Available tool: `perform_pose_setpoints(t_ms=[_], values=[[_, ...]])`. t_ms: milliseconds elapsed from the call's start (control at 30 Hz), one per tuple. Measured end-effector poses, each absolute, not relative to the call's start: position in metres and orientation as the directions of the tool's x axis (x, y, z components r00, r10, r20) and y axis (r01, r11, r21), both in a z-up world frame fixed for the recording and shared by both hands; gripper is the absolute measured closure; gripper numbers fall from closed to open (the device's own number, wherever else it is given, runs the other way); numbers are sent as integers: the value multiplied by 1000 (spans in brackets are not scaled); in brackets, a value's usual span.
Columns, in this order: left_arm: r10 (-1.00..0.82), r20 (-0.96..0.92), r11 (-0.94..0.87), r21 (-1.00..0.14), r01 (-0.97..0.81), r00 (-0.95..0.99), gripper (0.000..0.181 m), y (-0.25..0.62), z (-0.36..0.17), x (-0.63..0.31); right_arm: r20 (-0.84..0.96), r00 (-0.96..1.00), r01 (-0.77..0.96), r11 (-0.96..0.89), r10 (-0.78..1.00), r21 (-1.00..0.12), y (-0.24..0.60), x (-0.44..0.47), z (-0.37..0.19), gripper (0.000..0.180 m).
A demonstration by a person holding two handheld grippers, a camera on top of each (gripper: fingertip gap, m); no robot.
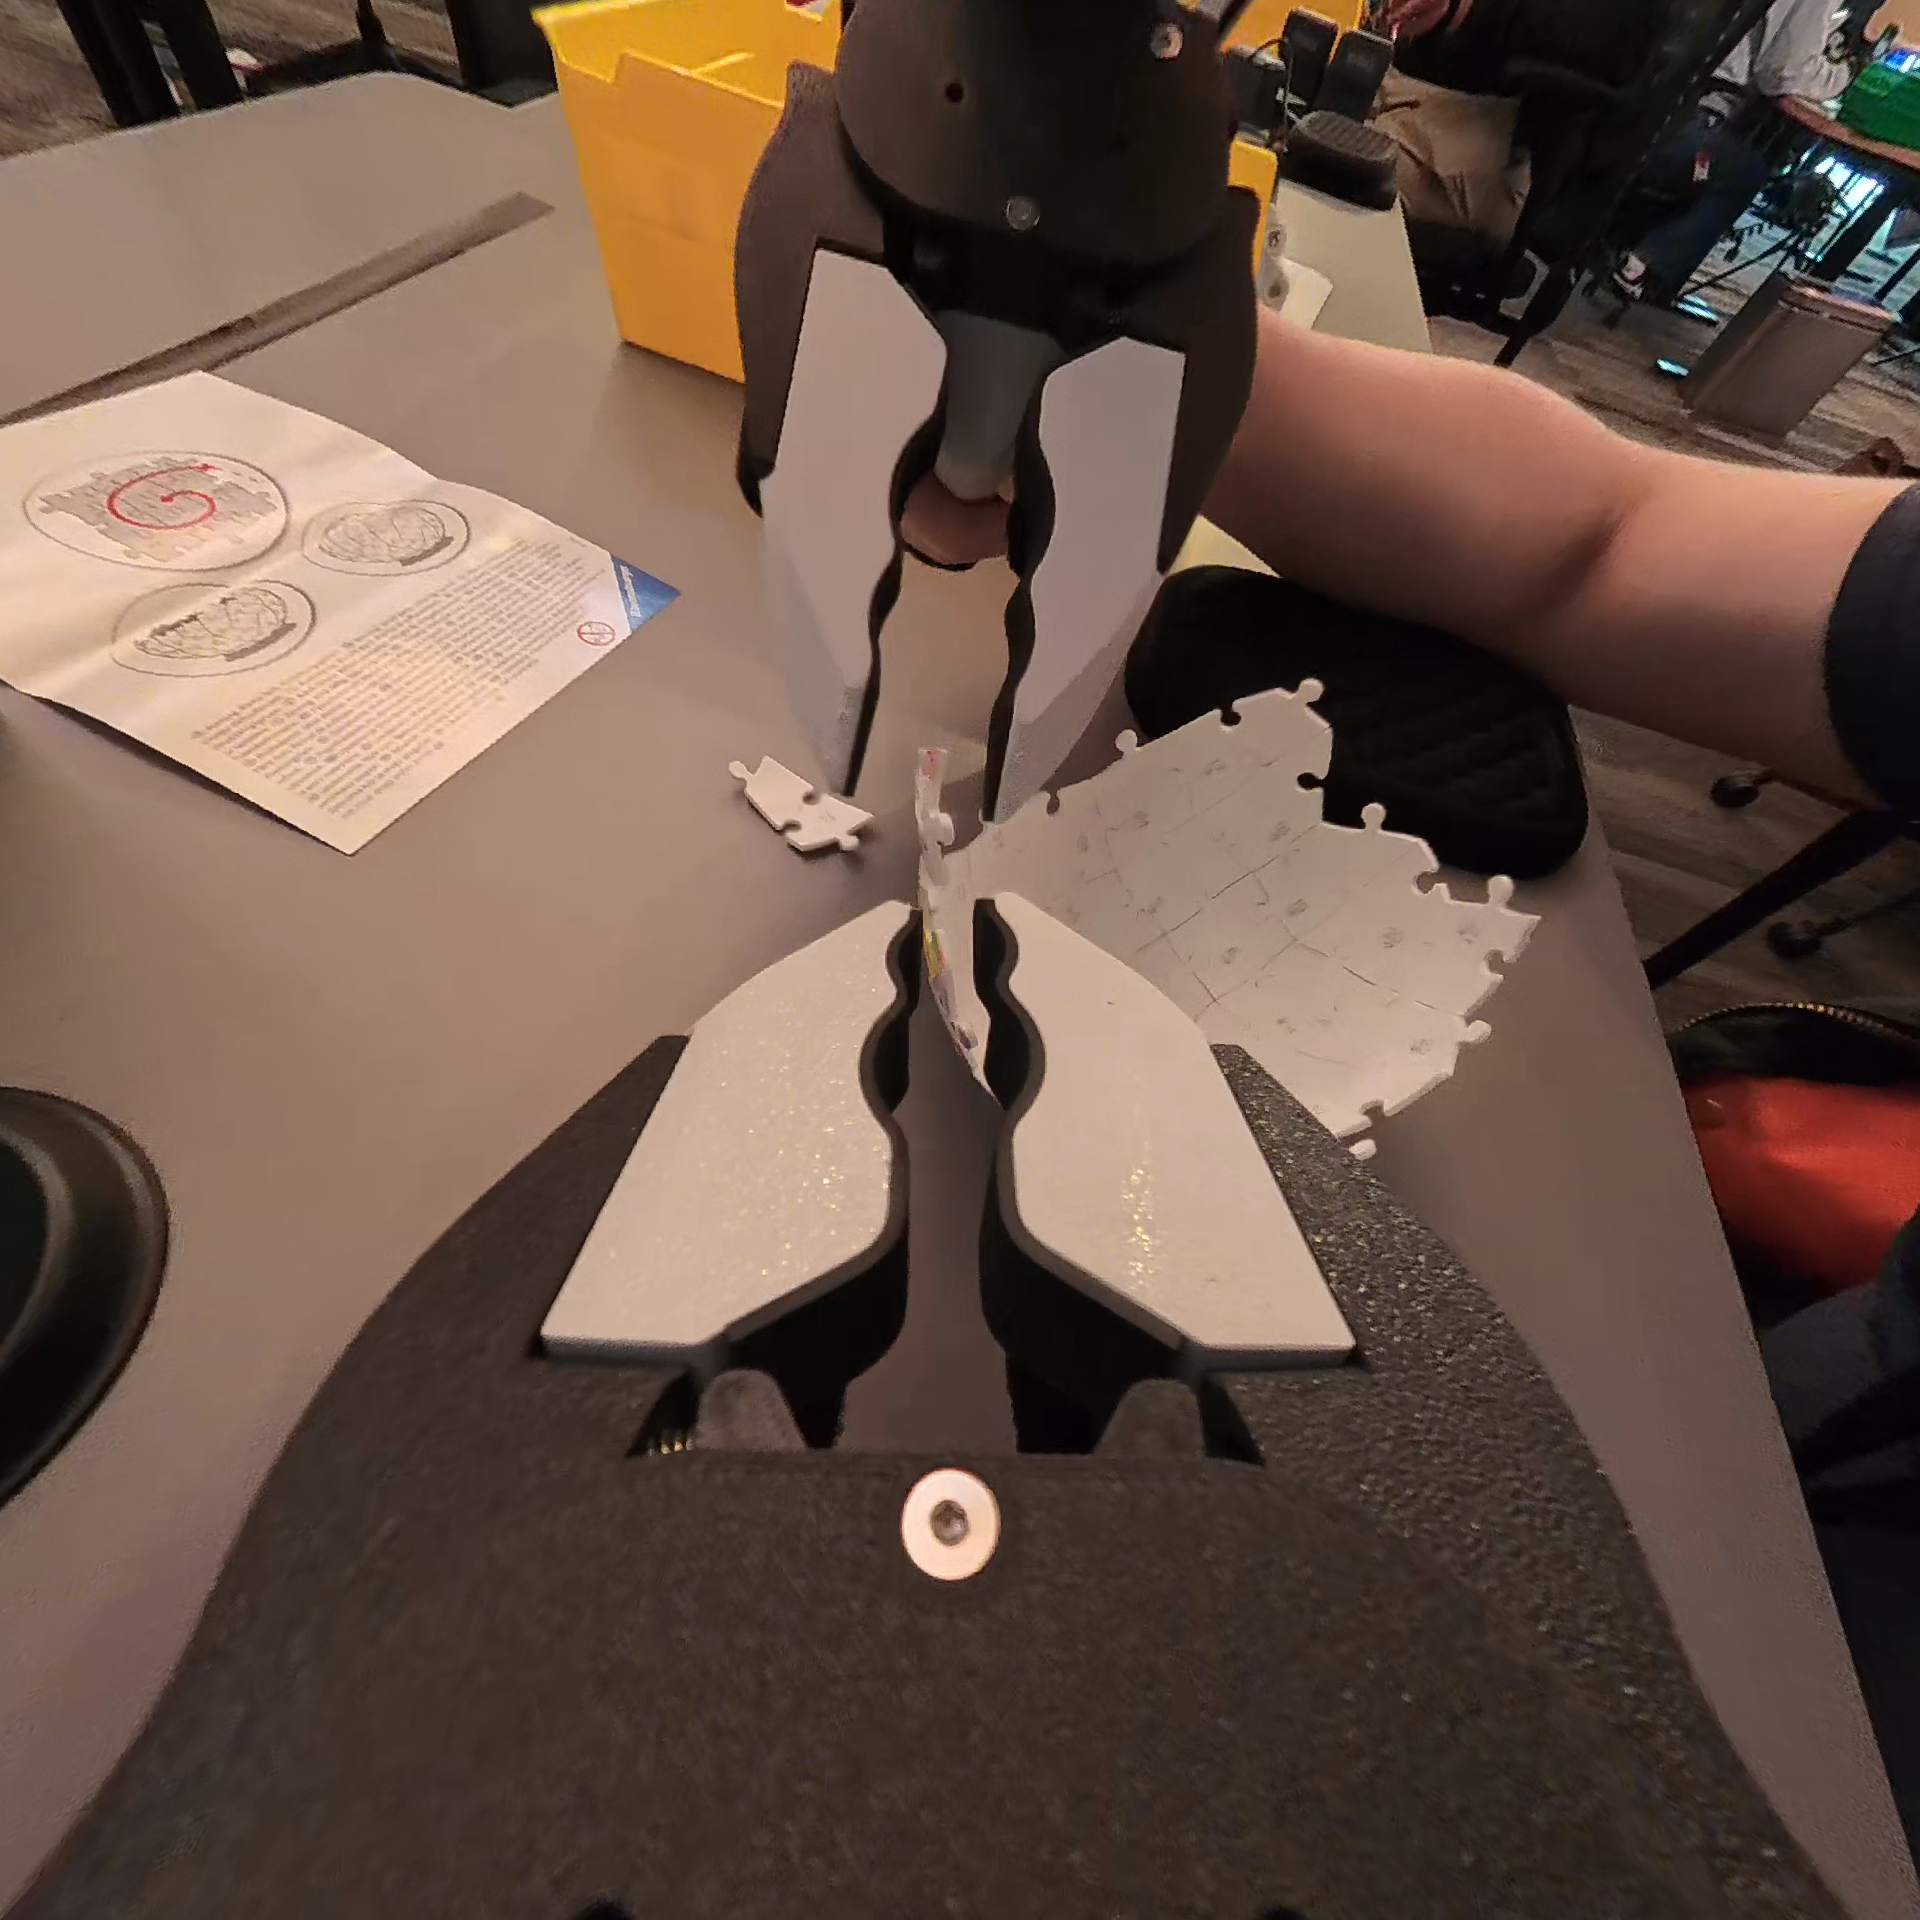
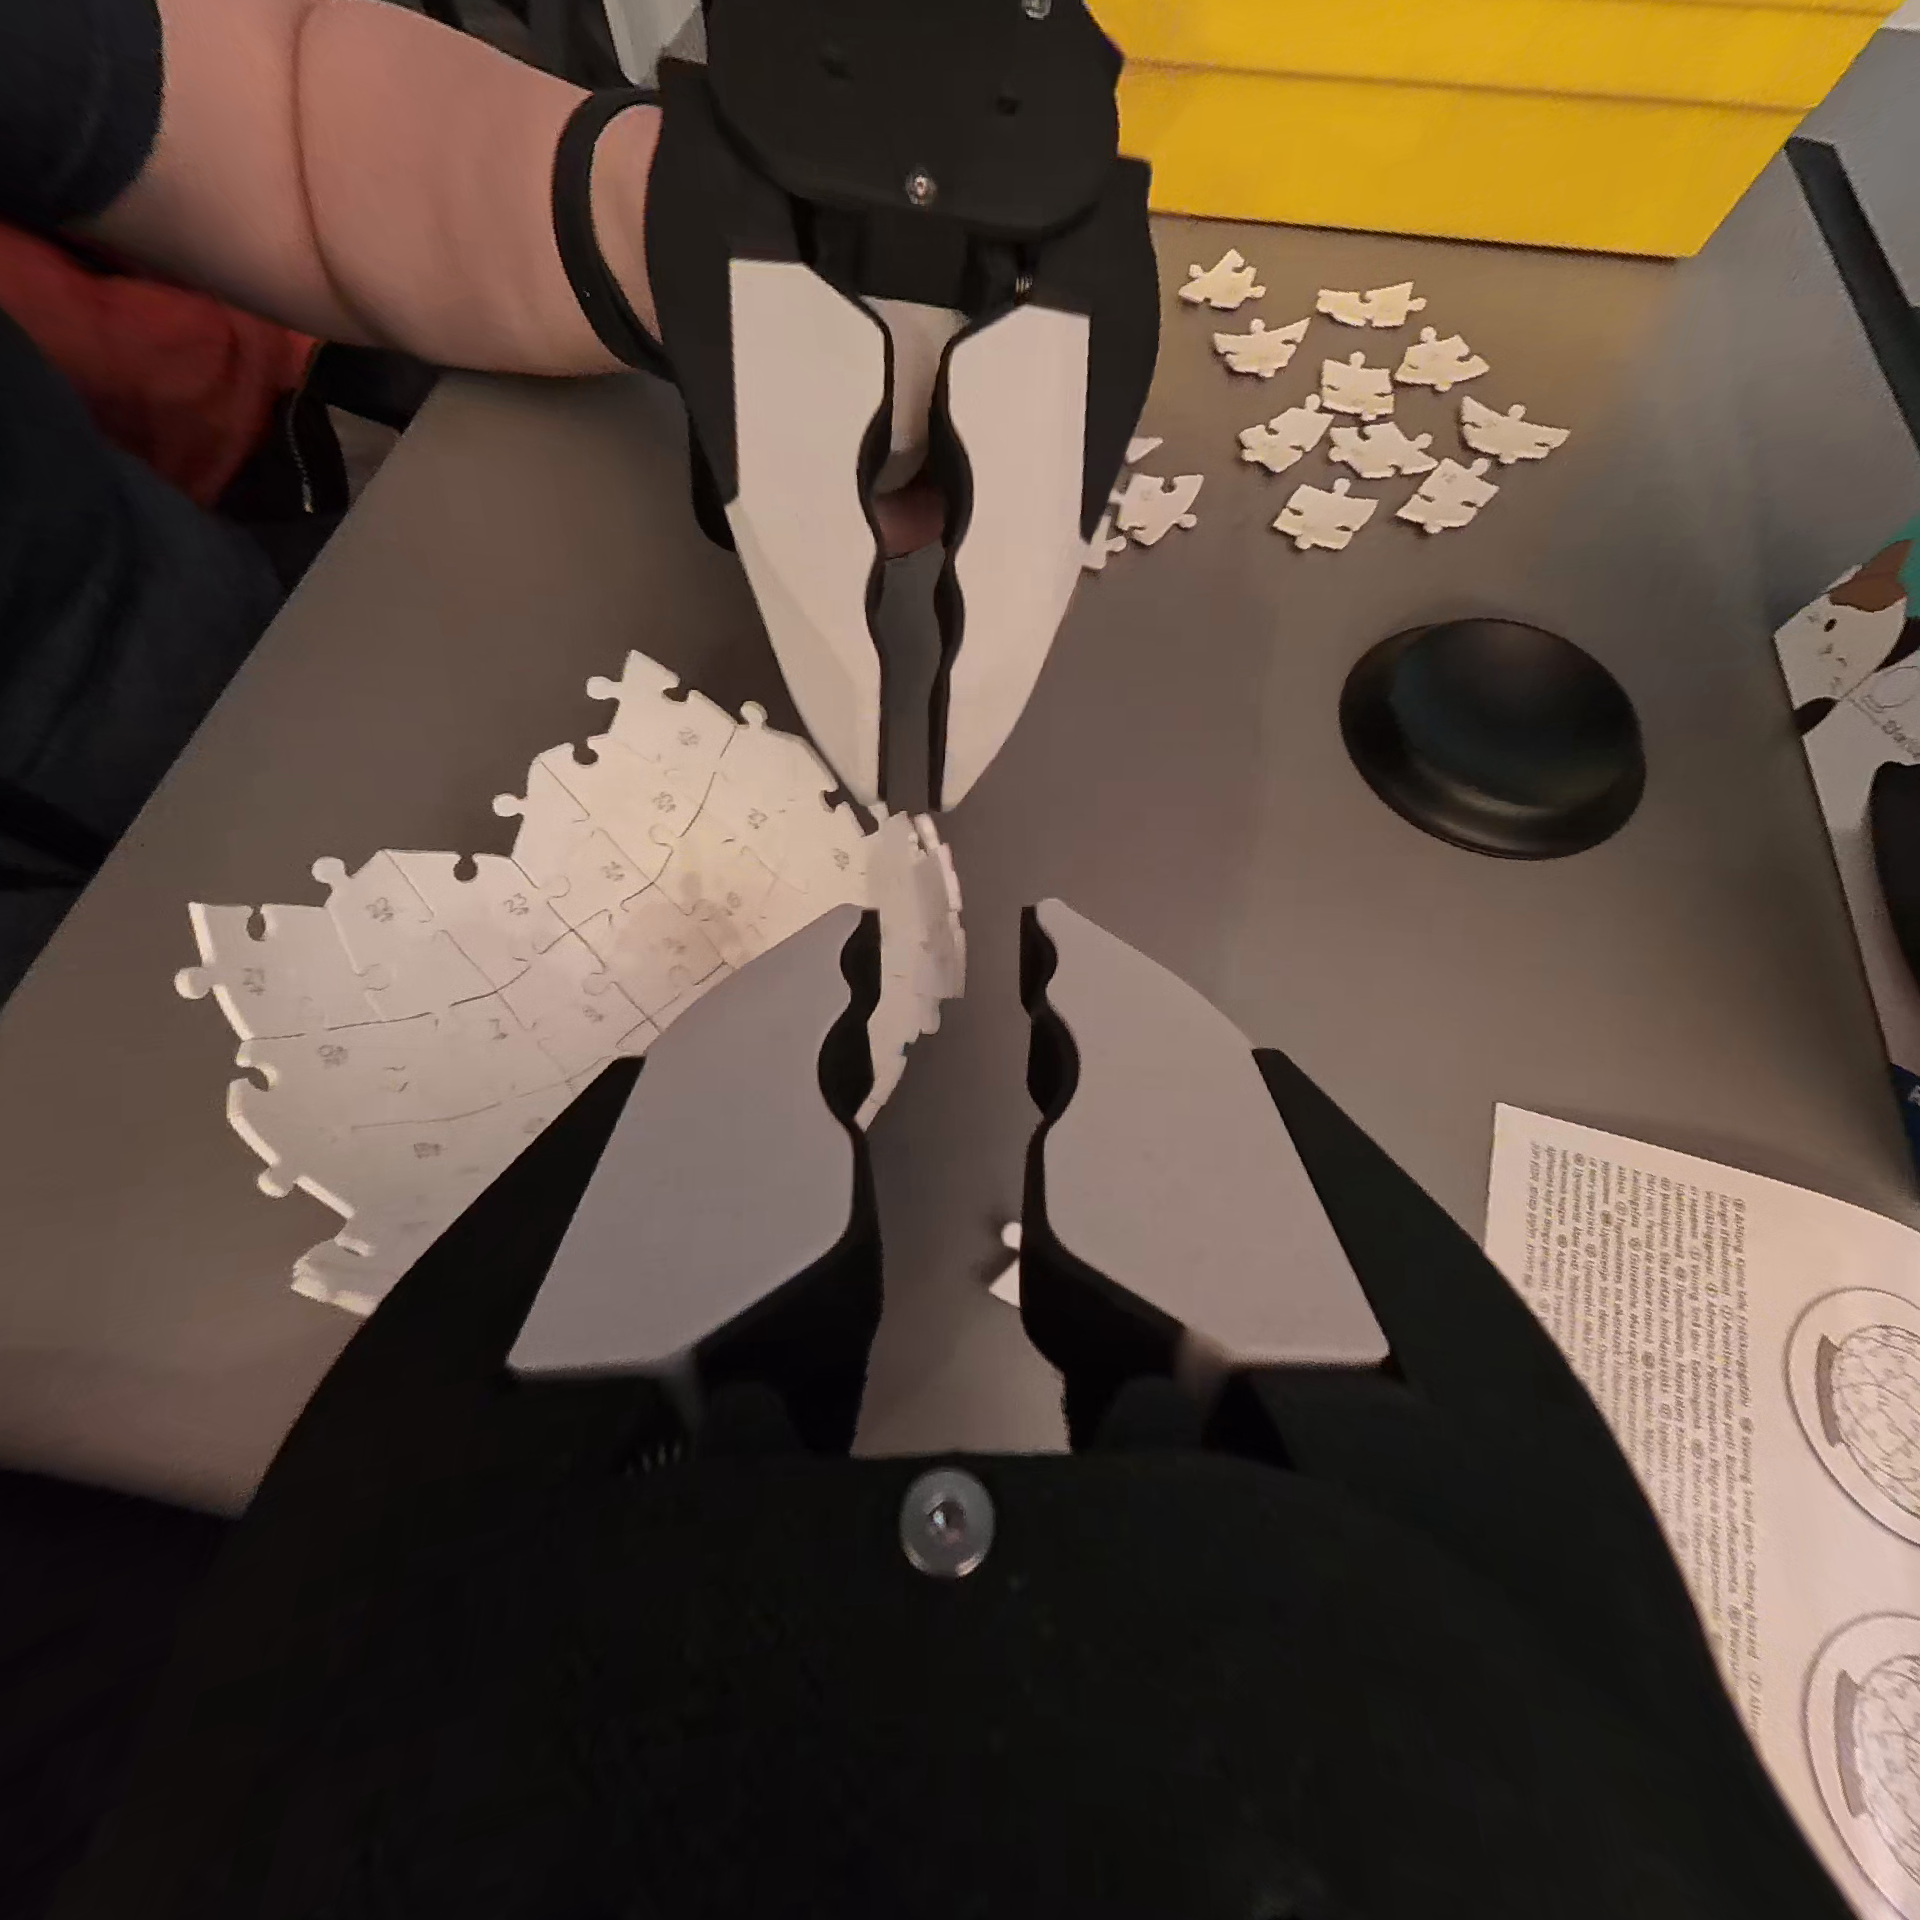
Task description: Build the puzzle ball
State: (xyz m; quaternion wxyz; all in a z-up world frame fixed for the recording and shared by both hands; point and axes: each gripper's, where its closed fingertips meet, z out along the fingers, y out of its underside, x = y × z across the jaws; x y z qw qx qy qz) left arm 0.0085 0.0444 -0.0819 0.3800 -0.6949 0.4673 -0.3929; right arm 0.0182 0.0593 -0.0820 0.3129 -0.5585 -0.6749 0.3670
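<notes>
Puzzle ball shell point(image 1: 1247, 914) — edge clenched in left gripper point(image 1: 948, 914) jaws — right gripper point(image 2: 951, 909) jaws released.

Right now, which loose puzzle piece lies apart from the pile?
The single piece beside the instruction sheet, near the right tool; the other pieces cluster by the yellow bin.

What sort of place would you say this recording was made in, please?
Probably a shared office or lab workspace: a grey work table with a yellow storage bin on it, office chairs on castors behind, and a person seated at another table.
</notes>
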Motion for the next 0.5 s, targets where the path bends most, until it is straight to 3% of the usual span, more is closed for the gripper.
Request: perform_pose_setpoints(t_ms=[500], values=[[-945,210,-291,-889,-353,252,176,45,-90,9,-6,-183,553,98,983,-828,56,9,-95,167]])
